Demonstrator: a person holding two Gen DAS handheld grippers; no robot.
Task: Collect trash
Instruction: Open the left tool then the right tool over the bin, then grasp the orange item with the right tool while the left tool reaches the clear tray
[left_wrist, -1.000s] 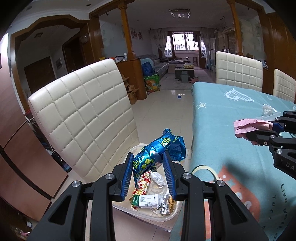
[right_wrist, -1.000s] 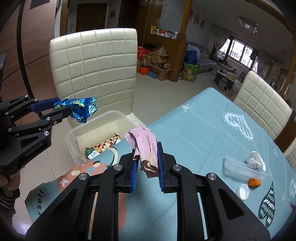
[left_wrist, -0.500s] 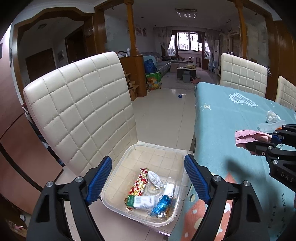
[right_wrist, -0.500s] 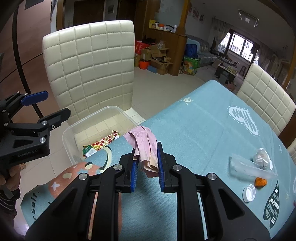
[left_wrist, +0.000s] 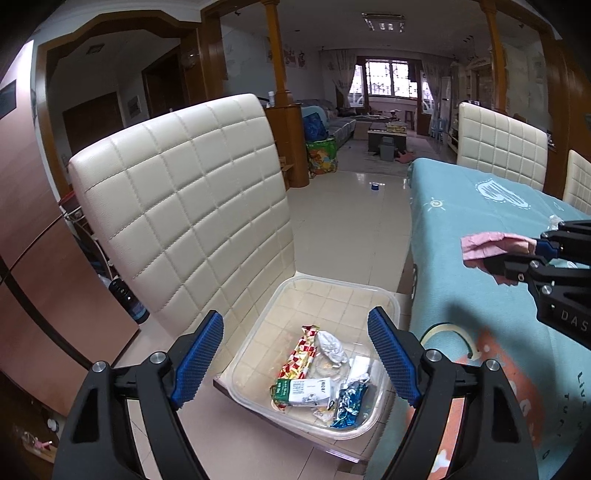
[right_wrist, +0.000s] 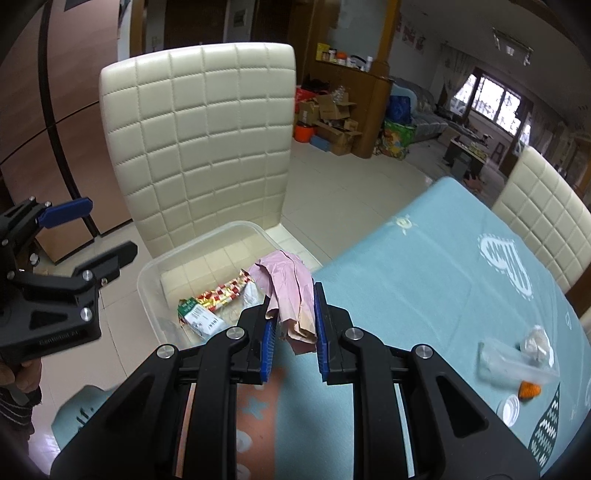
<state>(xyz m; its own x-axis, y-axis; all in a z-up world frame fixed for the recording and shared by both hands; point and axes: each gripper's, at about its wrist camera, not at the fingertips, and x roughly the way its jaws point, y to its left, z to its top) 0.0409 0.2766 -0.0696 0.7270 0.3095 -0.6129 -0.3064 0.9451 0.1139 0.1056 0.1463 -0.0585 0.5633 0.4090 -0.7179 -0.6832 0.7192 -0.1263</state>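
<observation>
A clear plastic bin (left_wrist: 384, 299) (right_wrist: 147, 277) sits on a cream chair seat beside the table. Inside lie a blue foil wrapper (left_wrist: 349, 404), a red-and-gold wrapper (left_wrist: 301, 354) (right_wrist: 221, 293), crumpled white paper (left_wrist: 332, 345) and a small carton (left_wrist: 306, 389). My left gripper (left_wrist: 295, 354) hangs open above the bin with nothing between its fingers. My right gripper (right_wrist: 293, 314) is shut on a crumpled pink tissue (right_wrist: 290, 291) (left_wrist: 491, 245), just over the table edge next to the bin.
The table has a teal cloth (right_wrist: 424, 277). On its far right lie a clear cup on its side (right_wrist: 509, 363), a white lid (right_wrist: 509, 410), an orange scrap (right_wrist: 530, 389) and a crumpled wad (right_wrist: 537, 341). A cream chair back (left_wrist: 184, 206) rises behind the bin; another chair (right_wrist: 546, 214) stands across.
My left gripper opened and the blue foil wrapper dropped into the bin. My right gripper, still shut on the pink tissue, moved closer to the bin.
</observation>
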